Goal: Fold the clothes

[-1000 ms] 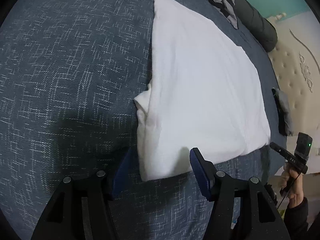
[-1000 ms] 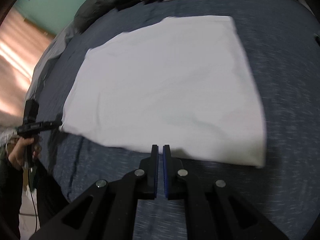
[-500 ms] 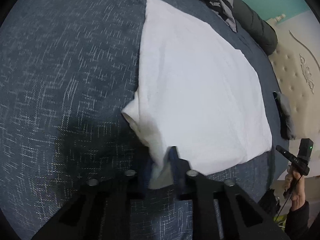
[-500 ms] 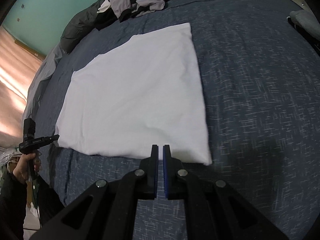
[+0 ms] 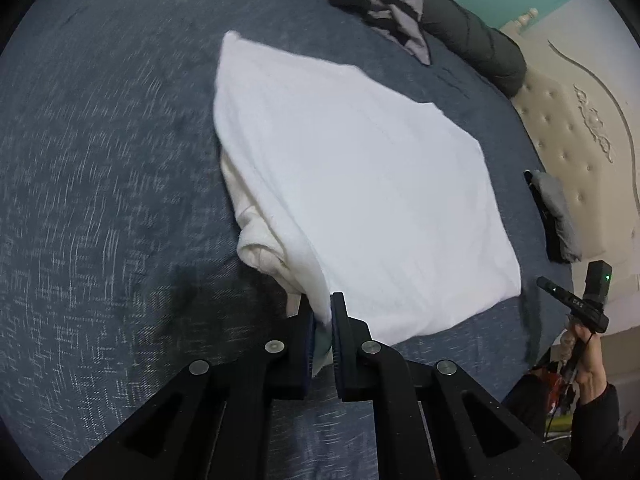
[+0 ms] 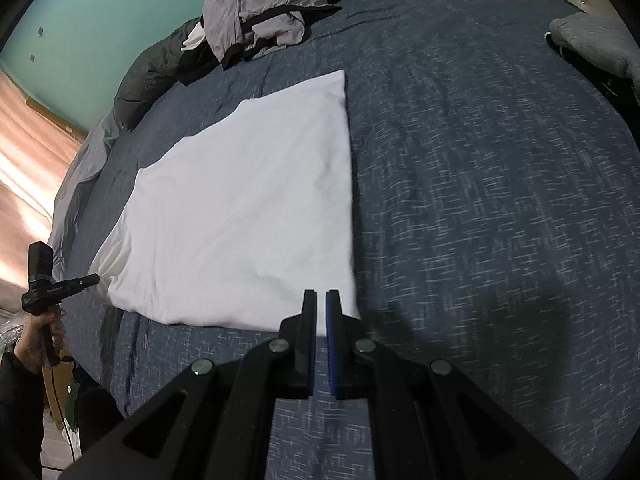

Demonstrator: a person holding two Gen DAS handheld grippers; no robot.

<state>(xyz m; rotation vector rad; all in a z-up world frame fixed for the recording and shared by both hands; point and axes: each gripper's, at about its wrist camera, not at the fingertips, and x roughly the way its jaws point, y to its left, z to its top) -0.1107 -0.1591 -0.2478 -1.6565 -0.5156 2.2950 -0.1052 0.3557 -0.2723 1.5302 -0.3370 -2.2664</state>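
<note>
The white garment (image 5: pixel 360 184) lies folded flat across the middle of the blue bedspread (image 5: pixel 100 200). The left gripper (image 5: pixel 321 312) is closing on its near corner at lower centre, cloth pinched between the pads and lifted. The right gripper (image 6: pixel 321 300), jaws together on nothing, hovers at the other near corner. The cloth looks light, soft and limp, likely to sag; corners and hems seem the best holds.

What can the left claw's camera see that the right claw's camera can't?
Only the left camera shows the white cloth's corner pinched in the left claw, jaws closing on it, and the cream headboard. Only the right camera shows the shut, empty right claw and the pink curtain. Both show the white cloth, the blue bedspread and the grey clothes pile.
</note>
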